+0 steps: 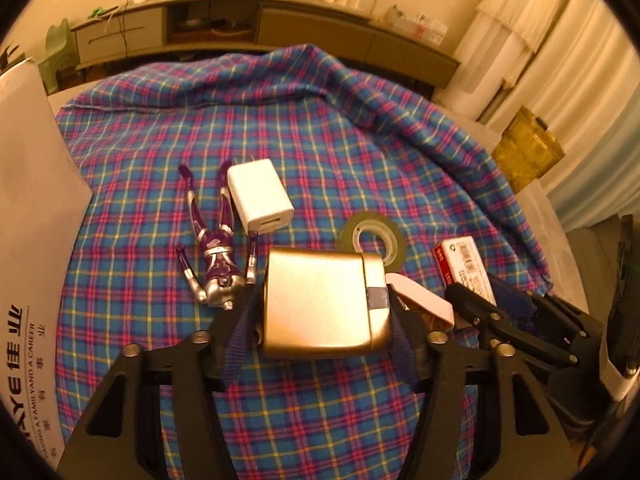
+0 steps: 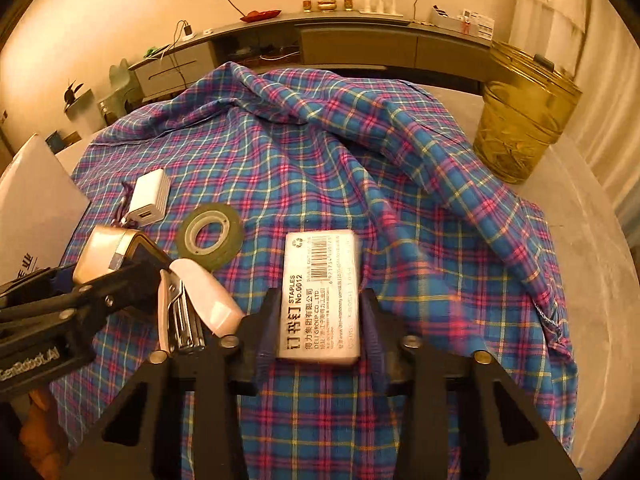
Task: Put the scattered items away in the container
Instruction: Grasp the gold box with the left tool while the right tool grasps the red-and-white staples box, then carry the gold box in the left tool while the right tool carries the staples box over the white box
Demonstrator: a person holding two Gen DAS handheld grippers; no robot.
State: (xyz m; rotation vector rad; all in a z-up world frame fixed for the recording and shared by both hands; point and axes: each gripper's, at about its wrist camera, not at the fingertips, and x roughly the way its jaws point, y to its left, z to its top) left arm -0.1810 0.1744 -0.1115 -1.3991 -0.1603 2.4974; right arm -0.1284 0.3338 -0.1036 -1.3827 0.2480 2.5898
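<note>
Left wrist view: worktop draped with a blue-pink plaid cloth, rumpled into a ridge toward the far right edge; pale bare surface shows past the cloth on the right. Room behind: long low cabinet along a cream wall, bottles and glassware on top, curtains at right. One amber translucent container stands on the bare worktop near the far right corner, off the cloth. One white board with printed lettering at the left edge. Counted on the cloth: one gold box, one white charger, one purple-silver figure, one green tape roll, one pink stapler, one staples box. Left gripper pinches the gold box by its sides, near the middle of the cloth; figure and charger just beyond on its left, charger touching the figure's leg. Right gripper clamps the staples box, label up; whether either box is lifted off the cloth, cannot tell. Stapler lies between the two grippers, tape roll just behind it.
</note>
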